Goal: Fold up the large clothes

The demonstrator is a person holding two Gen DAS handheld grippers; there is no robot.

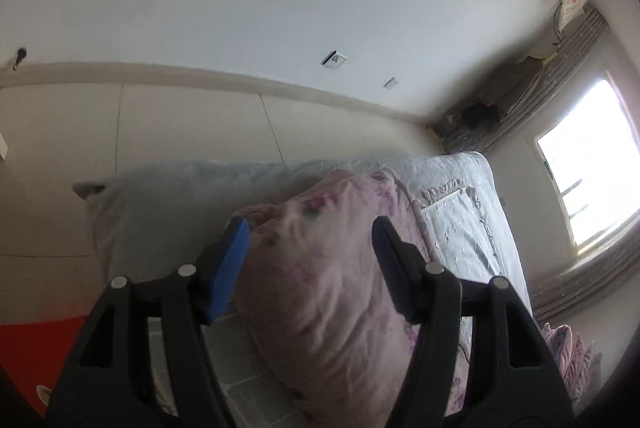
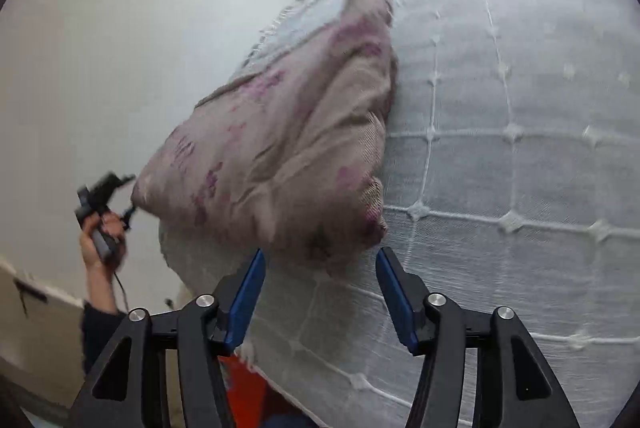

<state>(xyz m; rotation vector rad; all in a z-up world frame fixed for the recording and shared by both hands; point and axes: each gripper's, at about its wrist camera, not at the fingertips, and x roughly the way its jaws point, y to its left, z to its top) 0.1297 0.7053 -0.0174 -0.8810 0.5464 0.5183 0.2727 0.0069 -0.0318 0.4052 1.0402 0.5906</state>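
My left gripper (image 1: 310, 248) gaping around pink floral cloth (image 1: 328, 288), right gripper (image 2: 320, 284) wide, holding nothing, cloth at 12 o'clock, white quilted bedspread (image 2: 500, 147) beneath

The left wrist view looks forward and upward along its fingers — wall, ceiling and window (image 1: 588, 163) behind, the pink floral cloth (image 1: 336, 268) pressed close. The right wrist view faces the white quilted cover (image 2: 500, 147) at close range. Both share the pink cloth and cover — the right view also catches the left gripper (image 2: 132, 195) from afar.
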